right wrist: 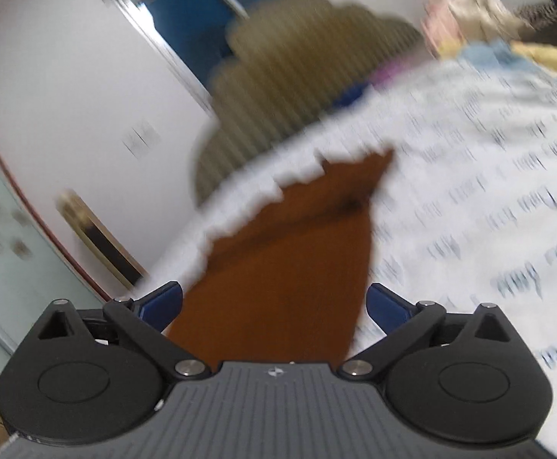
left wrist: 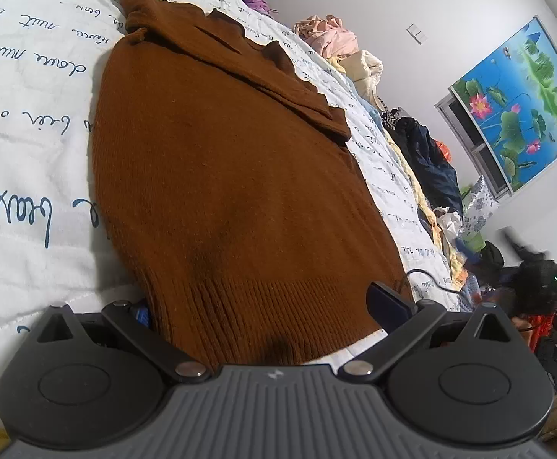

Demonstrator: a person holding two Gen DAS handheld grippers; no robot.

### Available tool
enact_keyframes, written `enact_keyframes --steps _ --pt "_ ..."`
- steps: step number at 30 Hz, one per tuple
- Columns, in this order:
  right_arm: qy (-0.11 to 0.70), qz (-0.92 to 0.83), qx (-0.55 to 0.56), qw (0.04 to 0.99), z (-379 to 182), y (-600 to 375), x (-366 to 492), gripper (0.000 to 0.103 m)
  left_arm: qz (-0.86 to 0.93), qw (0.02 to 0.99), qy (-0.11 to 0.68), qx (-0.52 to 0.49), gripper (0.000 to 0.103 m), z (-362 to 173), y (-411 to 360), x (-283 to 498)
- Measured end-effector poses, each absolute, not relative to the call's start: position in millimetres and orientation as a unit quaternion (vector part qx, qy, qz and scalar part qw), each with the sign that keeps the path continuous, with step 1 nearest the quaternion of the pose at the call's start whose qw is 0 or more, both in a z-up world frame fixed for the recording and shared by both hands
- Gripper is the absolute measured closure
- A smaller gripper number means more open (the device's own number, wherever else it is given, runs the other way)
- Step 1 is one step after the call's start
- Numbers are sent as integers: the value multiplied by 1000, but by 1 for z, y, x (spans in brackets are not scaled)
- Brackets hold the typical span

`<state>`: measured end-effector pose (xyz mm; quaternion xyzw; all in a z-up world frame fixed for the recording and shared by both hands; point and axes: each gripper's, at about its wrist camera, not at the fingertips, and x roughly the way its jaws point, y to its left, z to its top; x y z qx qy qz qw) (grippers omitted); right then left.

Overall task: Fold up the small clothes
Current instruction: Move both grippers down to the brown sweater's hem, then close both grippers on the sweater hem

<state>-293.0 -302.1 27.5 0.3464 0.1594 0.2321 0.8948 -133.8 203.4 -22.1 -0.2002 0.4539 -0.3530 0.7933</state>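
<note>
Script-printed white quilt [left wrist: 30, 122] under brown sweater [left wrist: 221, 176]

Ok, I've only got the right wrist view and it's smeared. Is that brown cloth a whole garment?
Observer: Yes, it's a brown knit sweater lying flat on the lettered quilt, with its ribbed hem toward the left hand-held gripper.
Operator: Any sleeve folded in?
Observer: At least one sleeve lies folded across the upper body.
Operator: Is the left one pinching the hem?
Observer: Its jaws stand wide with the hem between them, and no pinch shows.
Operator: More to fold?
Observer: A pile of clothes runs along the quilt's far edge.
</note>
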Motion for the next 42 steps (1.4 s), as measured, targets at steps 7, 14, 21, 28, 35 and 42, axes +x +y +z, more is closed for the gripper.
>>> enact_keyframes --steps 7,14,21,28,35,42 --pt "288 270 295 870 65 -339 -308 0 -350 793 459 -195 0 -22 203 -131" --pt "516 181 115 830 73 -355 -354 0 -347 793 463 -190 0 -21 201 -131" --pt "514 235 141 813 49 -316 -327 0 -341 796 467 -178 0 -19 198 -130" --pt "497 217 184 820 -17 -259 -243 0 -325 805 468 -165 0 -11 197 -132" --pt "430 185 293 833 -24 -266 -248 0 -313 821 457 -139 0 -3 208 -138" --pt "416 237 298 825 -34 -234 -250 2 -324 800 462 -201 0 -20 228 -131"
